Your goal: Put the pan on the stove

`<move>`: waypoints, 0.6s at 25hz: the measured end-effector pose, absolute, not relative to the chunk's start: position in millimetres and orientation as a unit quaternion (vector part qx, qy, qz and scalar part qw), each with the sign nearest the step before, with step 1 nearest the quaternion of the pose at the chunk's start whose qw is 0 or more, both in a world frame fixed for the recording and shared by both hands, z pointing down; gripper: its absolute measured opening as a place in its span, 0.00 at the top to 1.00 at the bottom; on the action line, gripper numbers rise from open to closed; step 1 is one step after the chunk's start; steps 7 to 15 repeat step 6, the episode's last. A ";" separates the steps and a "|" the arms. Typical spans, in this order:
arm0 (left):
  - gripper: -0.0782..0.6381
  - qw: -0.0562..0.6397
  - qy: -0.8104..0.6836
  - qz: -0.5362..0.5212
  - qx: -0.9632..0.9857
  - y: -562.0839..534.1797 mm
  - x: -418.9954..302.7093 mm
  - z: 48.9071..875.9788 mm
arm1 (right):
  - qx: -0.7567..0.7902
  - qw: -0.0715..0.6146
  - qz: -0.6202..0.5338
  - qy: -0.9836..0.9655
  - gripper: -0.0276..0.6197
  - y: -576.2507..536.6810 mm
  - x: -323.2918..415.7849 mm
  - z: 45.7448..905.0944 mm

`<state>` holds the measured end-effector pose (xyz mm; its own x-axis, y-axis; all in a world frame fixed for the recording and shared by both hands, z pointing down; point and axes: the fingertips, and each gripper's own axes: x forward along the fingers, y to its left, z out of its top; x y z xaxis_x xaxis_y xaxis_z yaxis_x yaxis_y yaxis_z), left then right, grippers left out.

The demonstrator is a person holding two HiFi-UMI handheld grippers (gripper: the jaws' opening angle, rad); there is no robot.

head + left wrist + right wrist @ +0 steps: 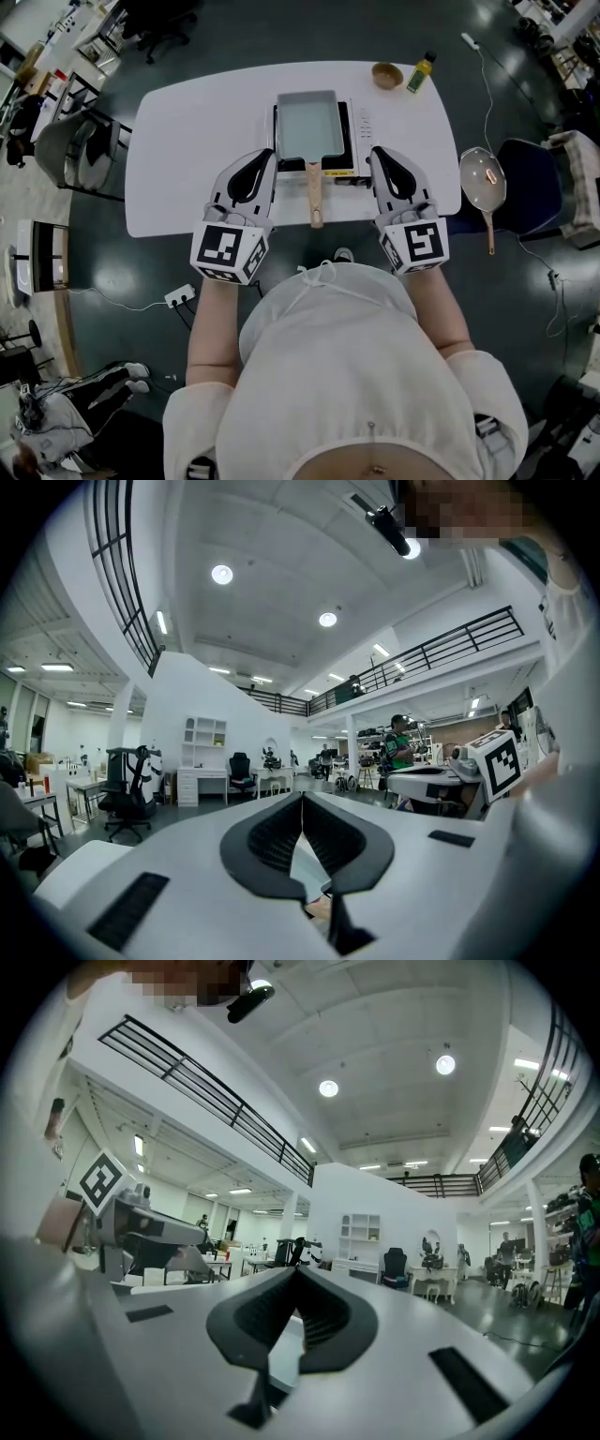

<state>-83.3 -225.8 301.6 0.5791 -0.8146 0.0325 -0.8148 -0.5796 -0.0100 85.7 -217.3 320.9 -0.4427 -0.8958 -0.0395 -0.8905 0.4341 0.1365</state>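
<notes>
Rectangular pan [307, 124]: a shallow, straight-walled pan with a pale grey inside is sitting at the upper centre of the head view. Its long side is running away from the person.
Pan handle [315, 197]: a light wooden handle is pointing straight down the frame toward the person, ending between the two grippers.
Stove [345, 141]: a black portable burner is lying under the rectangular pan and carrying it. Its dark edges are showing on the left and right of the pan, with a white strip along its right side.
Tabletop [197, 141]: a white, rounded top is filling the upper middle of the frame, with the stove standing at its centre.
Left gripper [262, 164]: it is hovering just left of the handle, touching nothing. In the left gripper view [302, 803] its jaws are meeting at the tips, with nothing between them.
Right gripper [382, 161]: it is hovering just right of the stove's near corner. In the right gripper view [296, 1274] its jaws are closed too and holding nothing.
Round pan [482, 178]: a second, pale pan with a wooden handle is resting on a blue chair [530, 183] at the right edge, off the tabletop.
Bowl [386, 75] and bottle [421, 72]: they are standing side by side at the tabletop's upper right.
</notes>
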 end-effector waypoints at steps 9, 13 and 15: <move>0.86 0.006 -0.460 0.017 0.888 -228.4 -84.4 303.7 | 0.528 0.020 -0.069 -0.846 0.96 -221.1 83.8 323.6; 0.86 0.006 -0.460 0.017 0.888 -228.4 -84.4 303.7 | 0.528 0.020 -0.069 -0.846 0.96 -221.1 83.8 323.6; 0.86 0.006 -0.460 0.017 0.888 -228.4 -84.4 303.7 | 0.528 0.020 -0.069 -0.846 0.96 -221.1 83.8 323.6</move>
